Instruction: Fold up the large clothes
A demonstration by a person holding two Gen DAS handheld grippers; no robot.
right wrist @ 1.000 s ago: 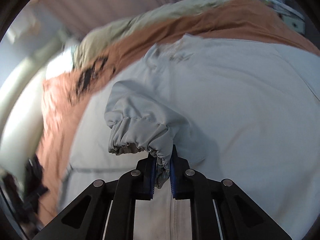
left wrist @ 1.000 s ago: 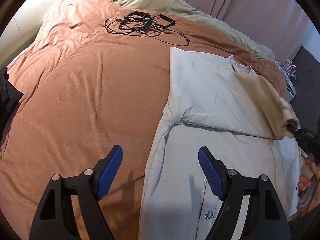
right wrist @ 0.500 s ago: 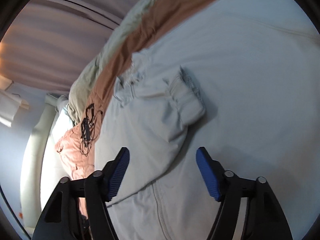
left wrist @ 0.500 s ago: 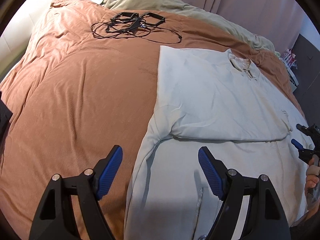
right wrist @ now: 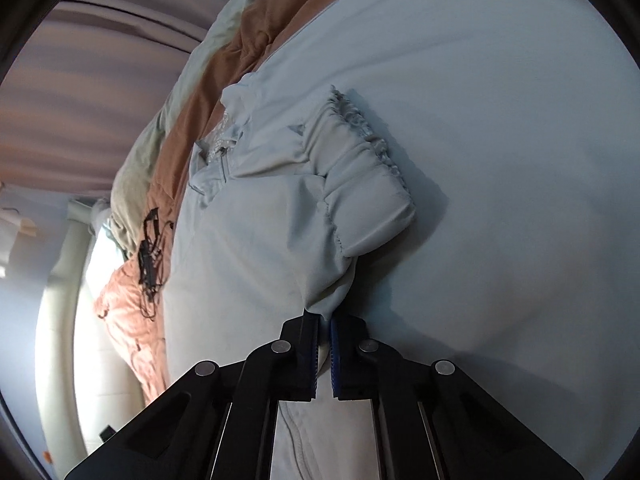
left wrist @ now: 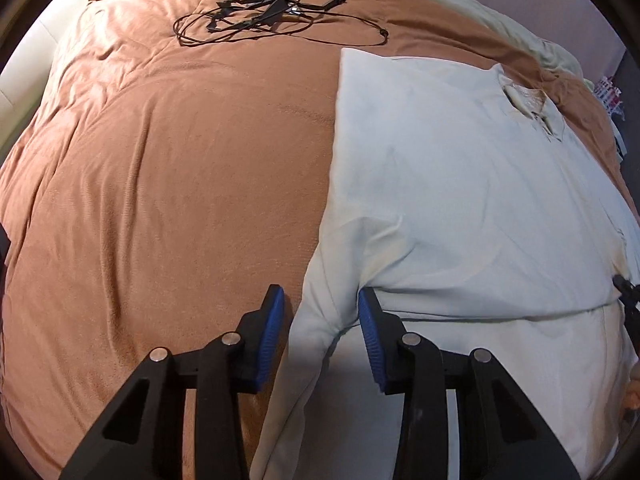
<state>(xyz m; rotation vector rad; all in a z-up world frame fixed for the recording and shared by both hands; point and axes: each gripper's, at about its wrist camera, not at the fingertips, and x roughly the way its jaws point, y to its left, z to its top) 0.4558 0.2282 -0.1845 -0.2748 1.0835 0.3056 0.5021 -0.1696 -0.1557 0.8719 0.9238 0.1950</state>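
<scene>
A large pale grey jacket (left wrist: 460, 184) lies flat on the rust-brown bed cover (left wrist: 180, 180), one sleeve folded across its body. My left gripper (left wrist: 322, 328) is open, its blue pads on either side of the jacket's left edge at the sleeve fold. In the right wrist view the folded sleeve ends in a gathered cuff (right wrist: 368, 184). My right gripper (right wrist: 325, 332) is shut on the sleeve fabric just below the cuff. Its black tip also shows at the right edge of the left wrist view (left wrist: 626, 292).
A tangle of black cable and frames (left wrist: 272, 8) lies at the far end of the bed. A beige blanket (left wrist: 460, 4) is bunched along the far edge, with curtains (right wrist: 100, 80) behind. Bare brown cover spreads to the left of the jacket.
My right gripper opened and let go of the cuff, then shut again on the sleeve fabric. My left gripper narrowed and came down over the jacket's left edge.
</scene>
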